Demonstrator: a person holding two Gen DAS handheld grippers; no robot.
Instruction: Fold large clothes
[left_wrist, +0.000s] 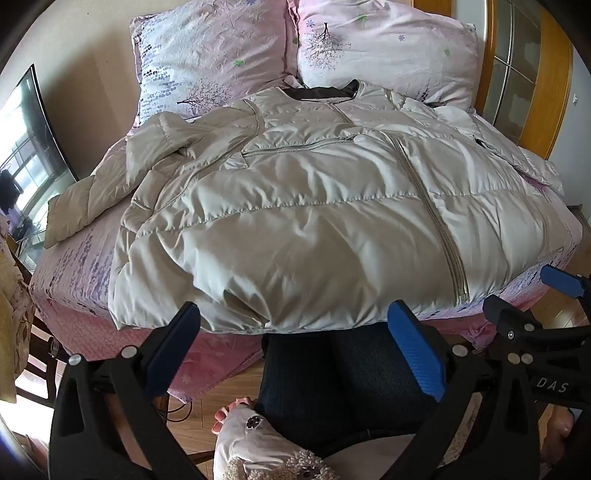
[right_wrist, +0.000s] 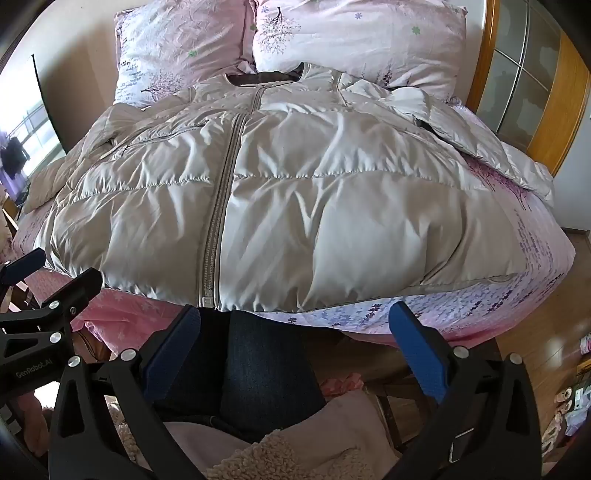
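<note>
A large beige puffer jacket (left_wrist: 314, 206) (right_wrist: 295, 192) lies spread front-up and zipped on the bed, collar toward the pillows, hem at the near edge. Its left sleeve (left_wrist: 110, 184) lies bunched out to the left, and the right sleeve (right_wrist: 491, 147) trails toward the bed's right side. My left gripper (left_wrist: 295, 314) stands open just before the hem, left of the zipper's end (left_wrist: 461, 291), with nothing between its fingers. My right gripper (right_wrist: 295, 314) is open too, near the hem right of the zipper pull (right_wrist: 207, 299). Each gripper shows in the other's view, side by side.
Two floral pink pillows (left_wrist: 207, 51) (right_wrist: 354, 33) lean at the head of the bed (right_wrist: 517, 280). A wooden glass-panelled cabinet (right_wrist: 524, 74) stands at the right and a dark screen (left_wrist: 33, 147) at the left. The person's dark-trousered legs (left_wrist: 332, 380) stand at the bed's near edge.
</note>
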